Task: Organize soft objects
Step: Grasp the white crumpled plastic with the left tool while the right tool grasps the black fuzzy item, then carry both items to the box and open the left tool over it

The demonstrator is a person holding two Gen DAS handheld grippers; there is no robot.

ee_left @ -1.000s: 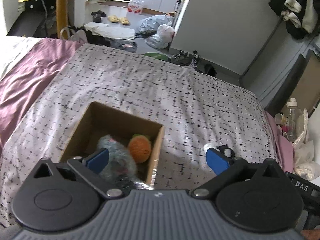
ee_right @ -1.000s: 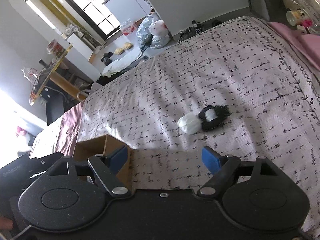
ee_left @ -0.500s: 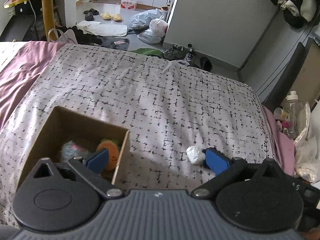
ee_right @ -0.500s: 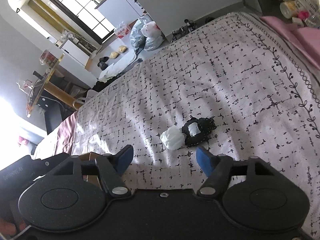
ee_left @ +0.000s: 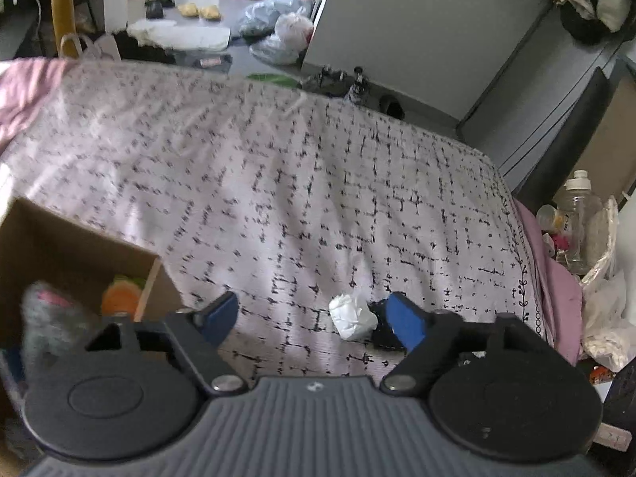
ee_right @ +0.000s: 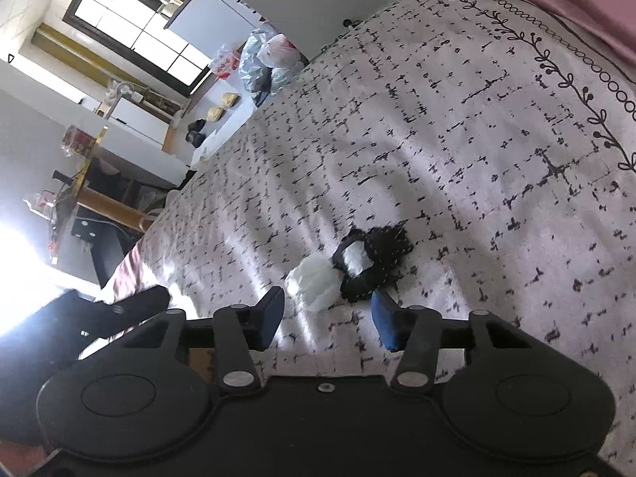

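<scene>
- A crumpled white soft lump point(ee_right: 314, 283) lies on the patterned bedspread point(ee_right: 457, 127), touching a frilly black piece point(ee_right: 377, 262) with a white patch.
- The right hand-held gripper point(ee_right: 328, 318) hangs just short of the pair, blue pads spread wide, holding nothing.
- The left hand-held gripper point(ee_left: 314, 316) is spread too, empty.
- A cardboard box point(ee_left: 79, 246) at the left holds a grey fuzzy toy point(ee_left: 43, 318) and an orange one point(ee_left: 119, 298).

Daylight glares from the window point(ee_right: 135, 35); motion blur, fisheye-bent edges.
</scene>
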